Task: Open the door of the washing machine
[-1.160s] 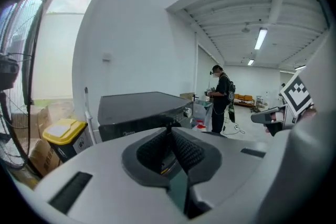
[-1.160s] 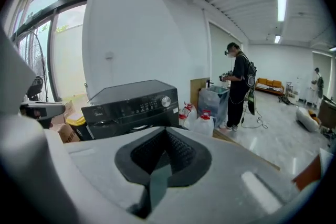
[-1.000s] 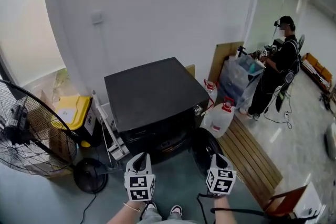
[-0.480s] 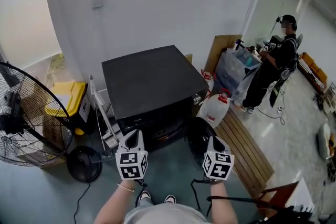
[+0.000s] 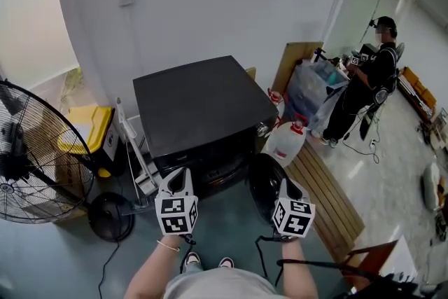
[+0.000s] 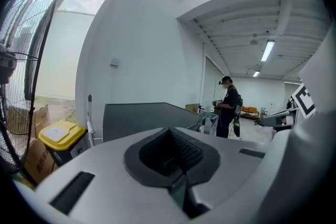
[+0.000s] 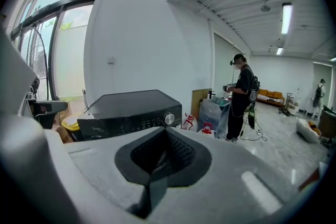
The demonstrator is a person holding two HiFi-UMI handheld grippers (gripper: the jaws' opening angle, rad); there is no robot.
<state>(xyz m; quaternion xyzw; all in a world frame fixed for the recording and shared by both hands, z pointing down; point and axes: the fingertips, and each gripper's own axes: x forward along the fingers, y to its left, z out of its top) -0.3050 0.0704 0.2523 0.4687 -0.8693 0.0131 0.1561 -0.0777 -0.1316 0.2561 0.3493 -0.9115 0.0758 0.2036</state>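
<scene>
Two grippers were held low before the black washing machine (image 5: 199,101), which stood just ahead of both sets of fingers. The fingers of the left gripper (image 5: 183,177) were pressed together, with nothing pinched between them. Those of the right gripper (image 5: 285,187) were likewise closed on nothing. The round dark door (image 5: 262,178) was seen swung out from the machine's front, right by the right fingers and well to the right of the left ones. A large fan (image 5: 35,150) was seen far left of the left fingers.

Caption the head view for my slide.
Shut and empty, the left gripper and right gripper face a black washing machine whose round door stands open.
</scene>
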